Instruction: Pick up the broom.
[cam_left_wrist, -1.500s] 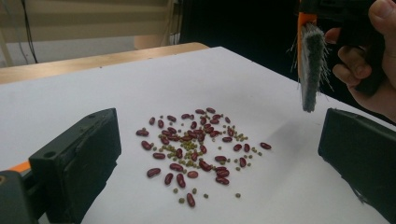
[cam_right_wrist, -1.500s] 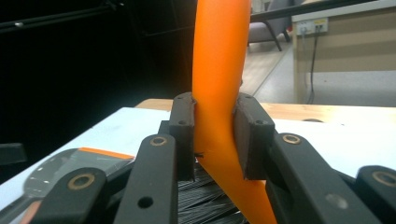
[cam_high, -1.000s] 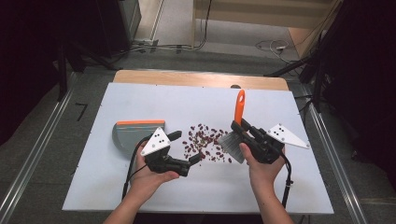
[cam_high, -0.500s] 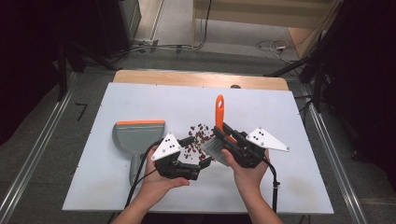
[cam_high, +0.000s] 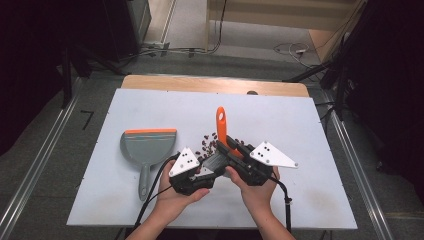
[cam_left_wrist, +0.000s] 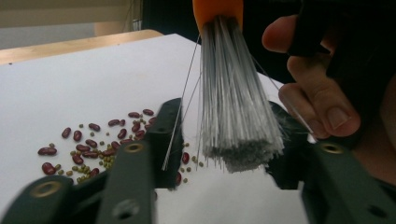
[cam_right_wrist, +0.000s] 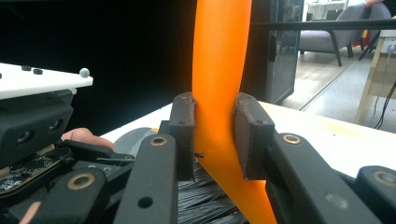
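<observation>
We see a brush standing near the middle of the white table, orange handle up and grey bristles down among scattered red beans and small green ones. The right gripper clamps the orange handle between its two pads, as its own view shows plainly; from above, the hand and the grey plate cover the grip. The left gripper sits just beside it, its jaws spread on either side of the bristle tips. We cannot tell whether the jaws touch the bristles, since the near parts are blurred. Much of the bean pile is hidden from above behind both grippers. Well apart to the left lies a grey dustpan with an orange edge, handle toward us. The left hand is cut off at the bottom edge.
</observation>
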